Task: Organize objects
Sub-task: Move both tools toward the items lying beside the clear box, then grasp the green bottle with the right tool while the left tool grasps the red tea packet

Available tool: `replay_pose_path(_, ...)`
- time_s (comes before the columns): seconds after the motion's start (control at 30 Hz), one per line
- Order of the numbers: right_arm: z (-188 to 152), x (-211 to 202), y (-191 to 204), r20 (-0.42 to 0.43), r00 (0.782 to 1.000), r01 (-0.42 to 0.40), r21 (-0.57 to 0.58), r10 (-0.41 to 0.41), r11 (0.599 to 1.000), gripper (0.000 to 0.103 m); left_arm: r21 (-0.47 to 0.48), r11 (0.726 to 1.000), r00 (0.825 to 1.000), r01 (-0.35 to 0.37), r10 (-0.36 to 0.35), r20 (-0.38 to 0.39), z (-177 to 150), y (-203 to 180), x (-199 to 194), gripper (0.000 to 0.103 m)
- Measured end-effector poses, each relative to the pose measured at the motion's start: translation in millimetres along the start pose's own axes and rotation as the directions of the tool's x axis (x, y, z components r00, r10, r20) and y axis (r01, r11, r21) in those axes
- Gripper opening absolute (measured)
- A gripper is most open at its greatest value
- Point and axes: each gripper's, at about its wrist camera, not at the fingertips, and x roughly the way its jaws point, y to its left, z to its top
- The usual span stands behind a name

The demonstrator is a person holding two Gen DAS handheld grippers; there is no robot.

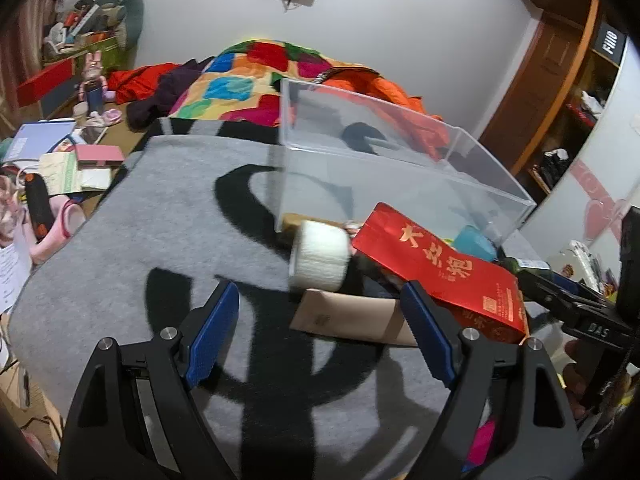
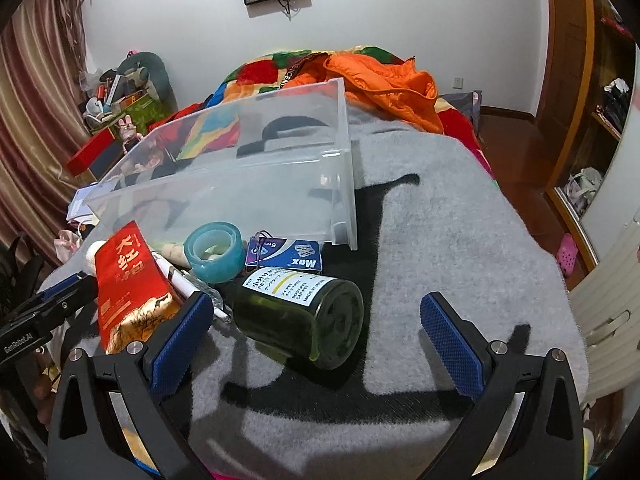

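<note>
A grey blanket (image 2: 460,240) with black markings covers most of both frames, and on it stands the largest thing, a clear plastic bin (image 1: 400,168), in the upper centre of the left wrist view and the centre left of the right wrist view (image 2: 248,168). Through its walls only the blanket and the bedding behind show; nothing can be made out lying inside it.

The loose objects sit in a cluster just outside the bin's near wall. A red foil pouch (image 1: 444,268) with gold characters lies at the right centre of the left view, resting on a tan flat box (image 1: 348,316); in the right view the pouch (image 2: 128,280) is at the lower left. A dark green bottle (image 2: 304,316) lies on its side in the centre of the right view, its base toward the camera. Above it are a blue packet (image 2: 288,256) and a teal tape roll (image 2: 214,252), touching each other. A white gauze roll (image 1: 320,256) lies at the centre of the left view, beside the pouch.

The left gripper (image 1: 320,328) has its jaws apart with nothing clamped; the tan box lies between the fingertips, and the right blue pad overlaps the pouch's edge in the picture. The right gripper (image 2: 316,340) is spread wide, the bottle lying between its pads, nearer the left one, not gripped.
</note>
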Motion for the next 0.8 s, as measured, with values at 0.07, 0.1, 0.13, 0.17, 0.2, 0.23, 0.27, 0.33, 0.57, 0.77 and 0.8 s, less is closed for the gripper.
replay_pose_path(0.07, 0.4, 1.8, 0.4, 0.005, 1.000, -0.002, -0.001, 0.002, 1.000, 0.101, 0.013, 1.000, 1.000, 0.011, -0.011, -0.002, -0.7, -4.6, 1.1, 0.083)
replay_pose_path(0.1, -0.1, 2.5, 0.8, 0.009, 1.000, -0.001, -0.001, 0.001, 1.000, 0.101, 0.021, 1.000, 1.000, 0.014, -0.013, -0.005, -1.6, -6.3, 2.4, 0.082)
replay_pose_path(0.13, -0.3, 3.8, 1.3, 0.011, 1.000, 0.001, 0.000, -0.001, 1.000, 0.100, 0.023, 1.000, 1.000, 0.019, -0.019, -0.007, -2.5, -7.4, 3.1, 0.082)
replay_pose_path(0.17, -0.6, 4.8, 1.2, 0.011, 1.000, 0.002, 0.002, -0.002, 1.000, 0.097, 0.022, 0.999, 0.999, 0.033, -0.033, -0.009, -3.2, -7.9, 3.3, 0.079)
replay_pose_path(0.2, -0.6, 5.9, 0.6, 0.009, 1.000, -0.001, 0.004, 0.001, 1.000, 0.093, 0.019, 0.999, 0.999, 0.049, -0.049, -0.013, -3.7, -8.1, 3.9, 0.077)
replay_pose_path(0.23, -0.9, 7.3, -0.4, 0.006, 1.000, -0.004, 0.007, 0.004, 1.000, 0.091, 0.015, 0.998, 0.998, 0.061, -0.061, -0.015, -4.0, -8.3, 4.0, 0.075)
replay_pose_path(0.27, -1.0, 8.0, -1.2, 0.001, 1.000, -0.007, 0.011, 0.007, 1.000, 0.087, 0.012, 0.997, 0.997, 0.071, -0.071, -0.016, -4.1, -8.7, 4.4, 0.072)
replay_pose_path(0.33, -0.9, 9.6, -4.8, -0.005, 1.000, -0.020, 0.026, 0.020, 0.999, 0.081, 0.009, 0.996, 0.995, 0.094, -0.094, -0.018, -4.9, -9.5, 3.1, 0.066)
replay_pose_path(0.57, -0.8, 3.1, -12.8, 0.007, 0.999, -0.039, 0.043, 0.039, 0.998, 0.062, 0.021, 0.995, 0.995, 0.098, -0.097, -0.027, -9.4, -13.1, -5.9, 0.047)
replay_pose_path(0.77, -3.6, -3.0, -15.9, 0.026, 1.000, -0.009, 0.035, 0.008, 0.999, 0.062, 0.047, 0.993, 0.992, 0.109, -0.105, -0.073, -23.7, -15.8, -19.8, 0.031)
replay_pose_path(0.8, -3.8, -3.4, -16.4, 0.027, 1.000, -0.008, 0.035, 0.007, 0.999, 0.062, 0.056, 0.992, 0.991, 0.110, -0.105, -0.081, -26.1, -17.2, -21.4, 0.031)
